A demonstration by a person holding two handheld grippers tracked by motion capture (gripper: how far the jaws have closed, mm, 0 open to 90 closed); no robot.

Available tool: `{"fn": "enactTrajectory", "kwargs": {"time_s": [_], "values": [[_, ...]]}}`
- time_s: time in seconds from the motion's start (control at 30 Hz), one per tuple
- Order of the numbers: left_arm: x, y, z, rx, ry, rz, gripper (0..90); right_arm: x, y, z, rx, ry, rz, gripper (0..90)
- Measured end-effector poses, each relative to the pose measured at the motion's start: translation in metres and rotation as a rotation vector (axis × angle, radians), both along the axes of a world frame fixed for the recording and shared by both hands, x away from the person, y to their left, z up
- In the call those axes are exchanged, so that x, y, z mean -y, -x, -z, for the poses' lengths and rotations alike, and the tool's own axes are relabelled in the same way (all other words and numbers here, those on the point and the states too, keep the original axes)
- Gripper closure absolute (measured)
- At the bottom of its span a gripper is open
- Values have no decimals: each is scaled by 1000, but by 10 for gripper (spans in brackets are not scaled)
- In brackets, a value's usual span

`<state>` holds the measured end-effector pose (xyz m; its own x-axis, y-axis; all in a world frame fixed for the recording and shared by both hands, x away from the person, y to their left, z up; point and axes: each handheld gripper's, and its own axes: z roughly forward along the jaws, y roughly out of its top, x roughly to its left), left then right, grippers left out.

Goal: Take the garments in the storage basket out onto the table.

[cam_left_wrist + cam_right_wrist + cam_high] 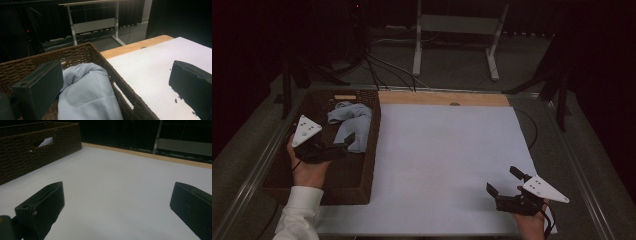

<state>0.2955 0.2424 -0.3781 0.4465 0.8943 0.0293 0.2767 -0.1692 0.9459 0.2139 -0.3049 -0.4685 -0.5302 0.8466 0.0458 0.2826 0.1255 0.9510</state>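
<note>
A light blue cloth (352, 119) lies crumpled in the far part of a dark wicker basket (375, 145) at the table's left. My left gripper (348, 144) hovers open over the basket, just in front of the cloth. In the left gripper view the cloth (87, 95) lies between the wide-spread jaws of the left gripper (115, 87), and the basket's wall (122, 82) runs between them. Over the white sheet near the front right, my right gripper (502, 180) is open with nothing in it. The right gripper view has the right gripper (117, 202) facing bare sheet.
A white sheet (447, 165) covers the table, with a strip of bare wood (442, 98) at its far edge. The basket (37, 152) shows a pale patch through its handle hole. A white metal stand (457, 30) and cables are on the floor beyond.
</note>
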Motion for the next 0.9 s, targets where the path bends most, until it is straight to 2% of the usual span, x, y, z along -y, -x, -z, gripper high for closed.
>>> {"fn": "enactTrajectory", "kwargs": {"time_s": [0.2, 0.23, 0.37, 0.57, 0.7, 0.9], "values": [[-3, -6, 1, -5, 21, 5, 9, 0, 0, 0, 0, 2, 1, 0], [-4, -8, 0, -20, 30, 1, 9, 0, 0, 0, 0, 2, 0, 0], [-5, -13, -2, -39, 33, -9, 9, -1, 0, 0, 1, 7, 1, 0], [-2, -17, -4, -30, 35, -3, 8, -1, 0, 0, 2, 11, 0, 0], [-3, -23, -3, -41, 32, -4, 4, 0, 1, 0, 2, 8, 2, 0], [-6, -30, 0, -39, 37, -25, 4, -1, 1, 0, 2, 11, 0, 0]]}}
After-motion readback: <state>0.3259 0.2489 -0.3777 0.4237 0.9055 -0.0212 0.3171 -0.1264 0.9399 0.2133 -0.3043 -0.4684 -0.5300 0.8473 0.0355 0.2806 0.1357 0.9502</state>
